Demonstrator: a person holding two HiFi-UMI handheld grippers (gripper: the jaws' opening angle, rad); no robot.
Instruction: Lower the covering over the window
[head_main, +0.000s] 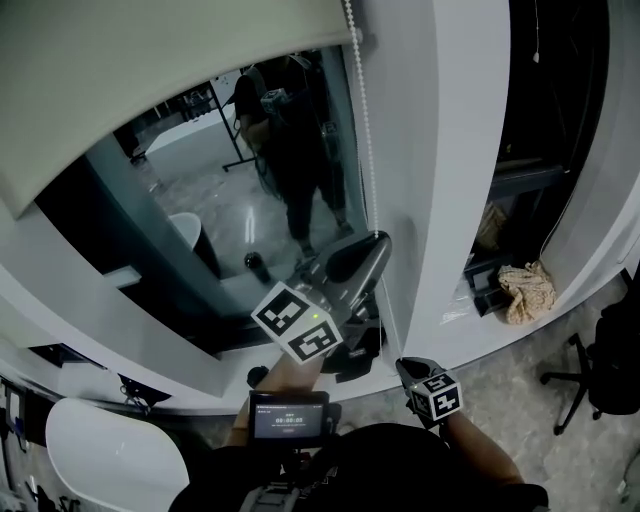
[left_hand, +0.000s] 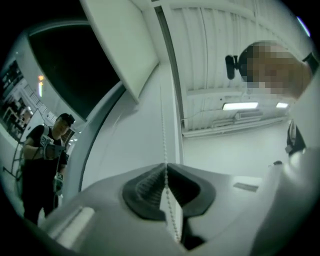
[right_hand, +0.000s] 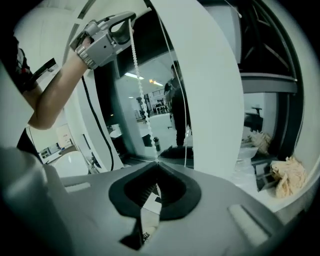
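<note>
blind (head_main: 150, 70): its bottom edge is high up, and most of the window (head_main: 250, 200) is bare.
chain (head_main: 361, 110): hangs just right of the glass.
left gripper (left_hand: 165, 167): you hold it high, clamped on the chain for the next pull.
right gripper (right_hand: 156, 164): lower, pinching the same strand, likely to keep it taut.

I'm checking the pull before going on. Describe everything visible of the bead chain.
The bead chain is a thin string of small white beads, plastic by the look. It hangs at the right edge of the window, beside the pale blind. The left tongs are shut on it high up, the right tongs lower down, and it runs nearly straight between them. A second strand hangs alongside.
</note>
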